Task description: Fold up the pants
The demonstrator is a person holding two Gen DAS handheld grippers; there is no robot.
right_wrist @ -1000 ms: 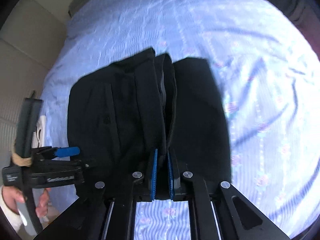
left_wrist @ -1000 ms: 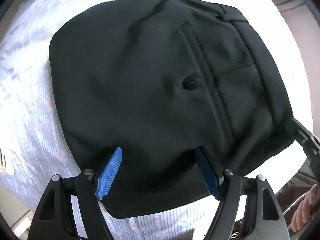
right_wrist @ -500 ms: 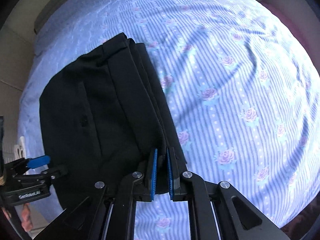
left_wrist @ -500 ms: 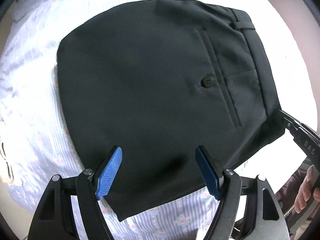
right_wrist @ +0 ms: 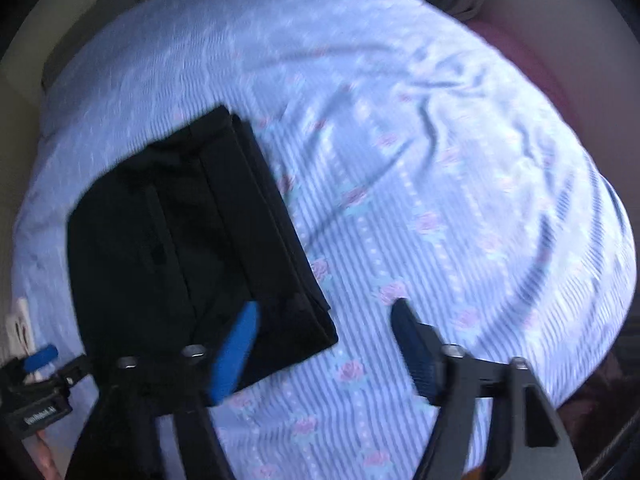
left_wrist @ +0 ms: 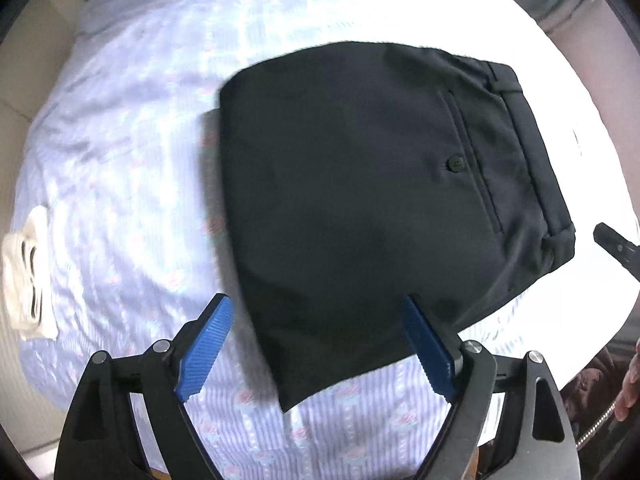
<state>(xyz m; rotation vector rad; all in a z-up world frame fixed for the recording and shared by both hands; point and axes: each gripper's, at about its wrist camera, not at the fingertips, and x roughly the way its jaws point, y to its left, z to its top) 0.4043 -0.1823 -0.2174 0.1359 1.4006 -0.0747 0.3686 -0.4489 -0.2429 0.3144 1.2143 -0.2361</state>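
Note:
The black pants [left_wrist: 372, 200] lie folded into a compact rectangle on the bed, back pocket and button facing up, waistband at the right. They also show in the right wrist view [right_wrist: 188, 256], at the left. My left gripper [left_wrist: 320, 344] is open and empty, held above the near edge of the pants. My right gripper [right_wrist: 324, 348] is open and empty, above the sheet just off the pants' near right corner. The right gripper's tip [left_wrist: 616, 244] pokes in at the left wrist view's right edge.
The bed is covered by a light blue striped sheet with pink roses [right_wrist: 440, 208], wrinkled at the right. A white folded cloth [left_wrist: 28, 276] lies at the bed's left edge. Beige wall and floor lie beyond the bed.
My right gripper let go of the pants' waistband edge and opened. Both grippers pulled back and up from the pants, which now lie flat.

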